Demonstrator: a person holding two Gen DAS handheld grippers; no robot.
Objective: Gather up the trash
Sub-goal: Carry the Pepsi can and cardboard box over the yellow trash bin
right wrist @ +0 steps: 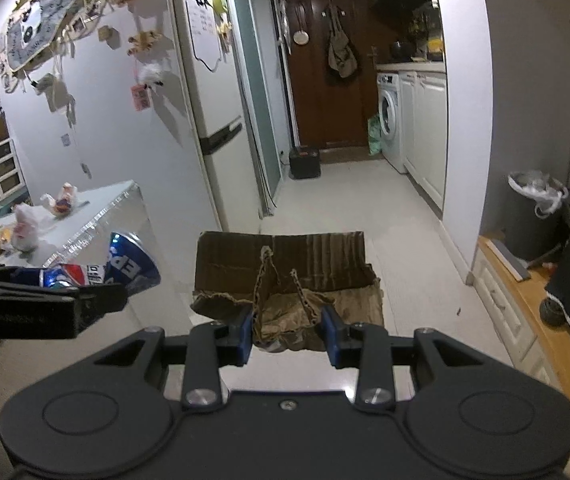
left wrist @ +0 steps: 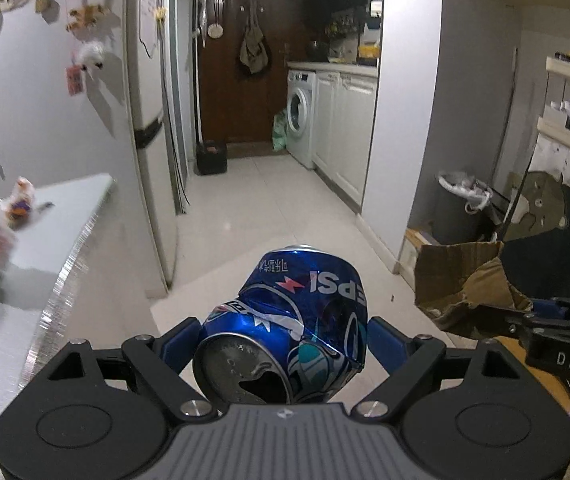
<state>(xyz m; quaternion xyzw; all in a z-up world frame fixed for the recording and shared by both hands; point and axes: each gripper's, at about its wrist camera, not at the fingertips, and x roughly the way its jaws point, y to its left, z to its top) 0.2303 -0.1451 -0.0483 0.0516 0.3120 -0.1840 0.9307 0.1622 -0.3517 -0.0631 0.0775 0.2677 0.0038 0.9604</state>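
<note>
A crushed blue Pepsi can (left wrist: 293,320) sits between the blue pads of my left gripper (left wrist: 285,340), which is shut on it; the can's opened top faces the camera. In the right wrist view the same can (right wrist: 125,268) sticks out of the left gripper at the left edge. My right gripper (right wrist: 291,334) is shut on a torn piece of brown cardboard (right wrist: 285,268), folded and crumpled between the pads. That cardboard (left wrist: 465,284) also shows at the right of the left wrist view. Both grippers hang above the pale tiled floor.
A dark bin with a white liner (right wrist: 533,216) stands at the right by the wall; the bin (left wrist: 461,208) shows in the left wrist view too. A white table (left wrist: 45,232) with crumpled wrappers (right wrist: 25,228) lies at the left. A fridge (right wrist: 213,120), washing machine (right wrist: 391,116) and brown door (right wrist: 325,64) lie ahead.
</note>
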